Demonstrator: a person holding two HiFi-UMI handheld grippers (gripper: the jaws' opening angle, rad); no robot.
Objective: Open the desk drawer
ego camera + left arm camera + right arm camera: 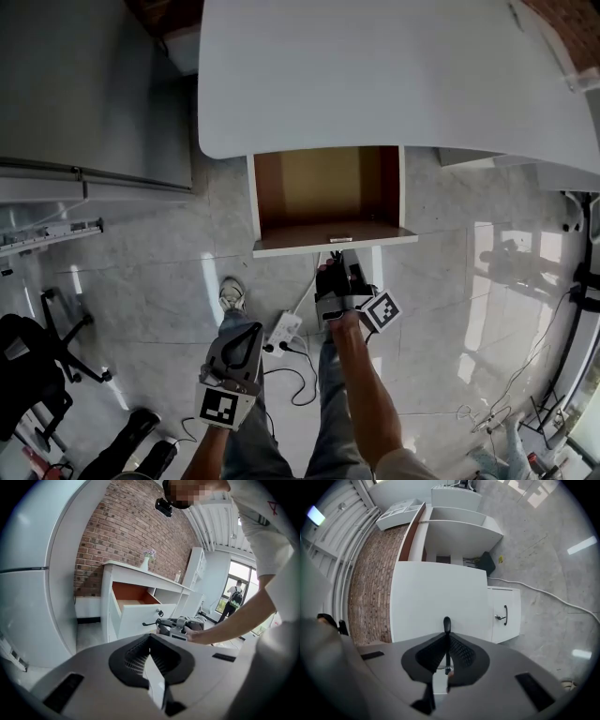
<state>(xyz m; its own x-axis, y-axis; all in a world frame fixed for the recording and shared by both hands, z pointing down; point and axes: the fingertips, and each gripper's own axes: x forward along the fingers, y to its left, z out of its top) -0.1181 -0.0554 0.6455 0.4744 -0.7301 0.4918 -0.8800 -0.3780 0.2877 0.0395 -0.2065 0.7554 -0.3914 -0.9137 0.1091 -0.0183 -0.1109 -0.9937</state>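
Head view looks steeply down on the drawer (328, 247), which stands well out from under the white desk (394, 75). Its brown inside is open to view and looks empty. The back of the drawer is hidden beneath the desk edge, so I cannot tell whether it is at the end of its travel.

The right gripper (337, 270) sits right at the drawer's white front. In the right gripper view its jaws are nearly together, clamped on the thin dark handle (446, 629), whose rounded end sticks out just past the tips. The left gripper (151, 654) hangs back and lower, well apart from the drawer. Its jaws are drawn together with nothing between them, and it takes no part in the job.

Judging by how much of the inside shows, the opening is largely done. What seems left is a short last pull if the drawer has more travel, and then letting go of the handle.

Farther out, a smaller white cabinet (506, 613) with its own dark handle stands beside the desk. A power strip (282, 332) with a dark cable lies on the pale tiled floor (159, 281) near the person's feet, and a brick wall (136, 531) rises behind the desk.
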